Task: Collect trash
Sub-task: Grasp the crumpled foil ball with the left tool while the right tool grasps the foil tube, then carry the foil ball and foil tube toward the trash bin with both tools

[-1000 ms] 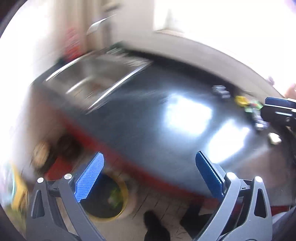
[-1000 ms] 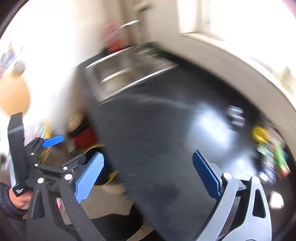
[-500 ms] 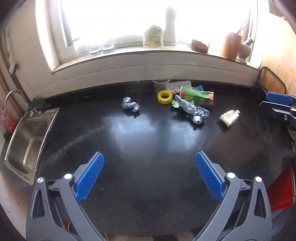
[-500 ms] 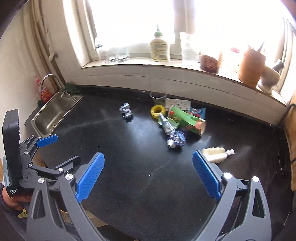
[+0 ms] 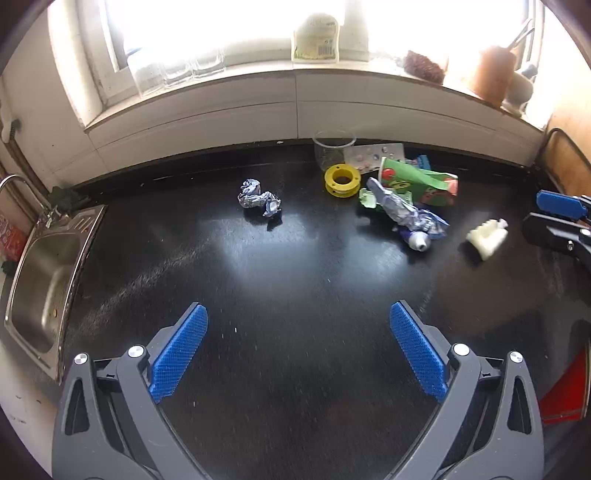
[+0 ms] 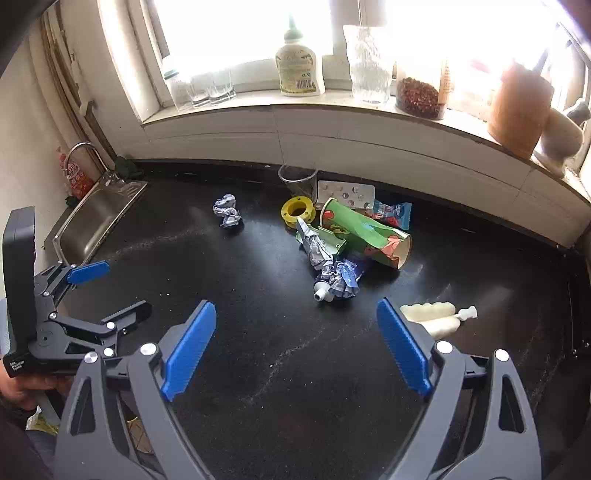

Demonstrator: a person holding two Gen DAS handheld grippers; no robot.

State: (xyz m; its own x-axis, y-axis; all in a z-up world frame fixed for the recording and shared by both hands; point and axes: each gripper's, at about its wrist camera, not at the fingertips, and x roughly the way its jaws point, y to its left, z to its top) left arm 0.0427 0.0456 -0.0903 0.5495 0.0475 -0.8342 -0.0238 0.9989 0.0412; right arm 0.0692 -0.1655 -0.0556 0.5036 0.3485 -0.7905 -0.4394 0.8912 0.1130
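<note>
Your left gripper (image 5: 297, 339) and right gripper (image 6: 295, 341) both stand spread wide, holding nothing. The trash (image 6: 332, 266) lies on the counter (image 5: 295, 277), well ahead of both, below the sill.

We see a glossy black countertop (image 5: 280, 280) under a blown-out bright window (image 6: 236, 33), with a white tiled sill (image 6: 369, 107) along the back wall. A stainless steel sink (image 5: 40, 284) sits at the left end.
</note>
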